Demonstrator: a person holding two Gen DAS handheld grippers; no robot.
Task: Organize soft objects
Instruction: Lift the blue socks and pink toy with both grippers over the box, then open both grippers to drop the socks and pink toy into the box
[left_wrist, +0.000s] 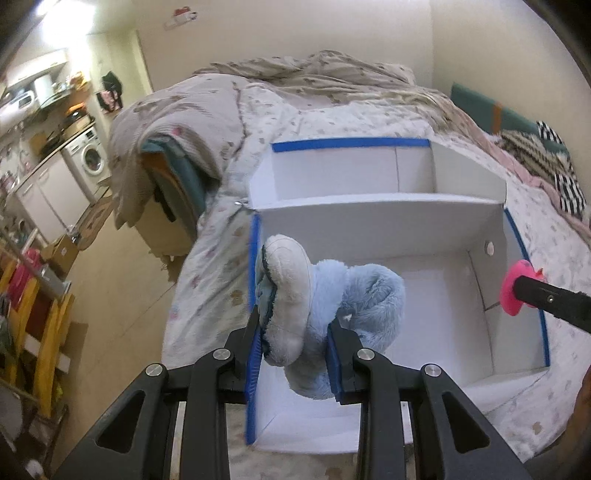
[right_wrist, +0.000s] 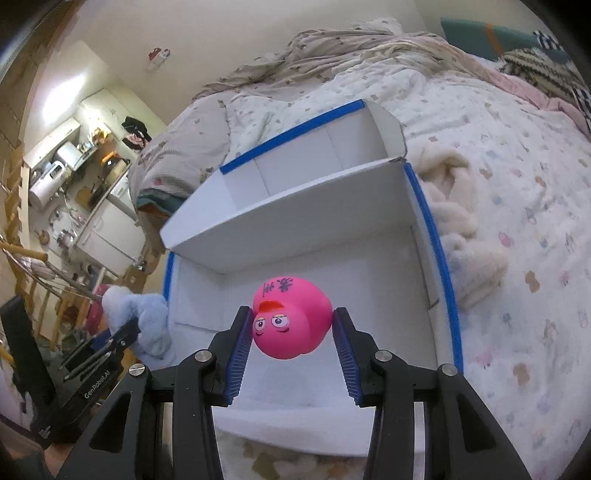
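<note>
Two claws, two toys, one box. Left claw (left_wrist: 293, 354), lower centre of the left wrist view, clamped on one blue plush toy (left_wrist: 332, 310) held above the near compartment of the white box (left_wrist: 376, 218). Right claw (right_wrist: 291, 354), lower centre of the right wrist view, clamped on one pink rubber duck (right_wrist: 291, 321) above the same compartment. The box, edged with blue tape, shows two compartments and rests on the bed (right_wrist: 517, 206). One cream plush (right_wrist: 458, 221) lies just right of the box.
</note>
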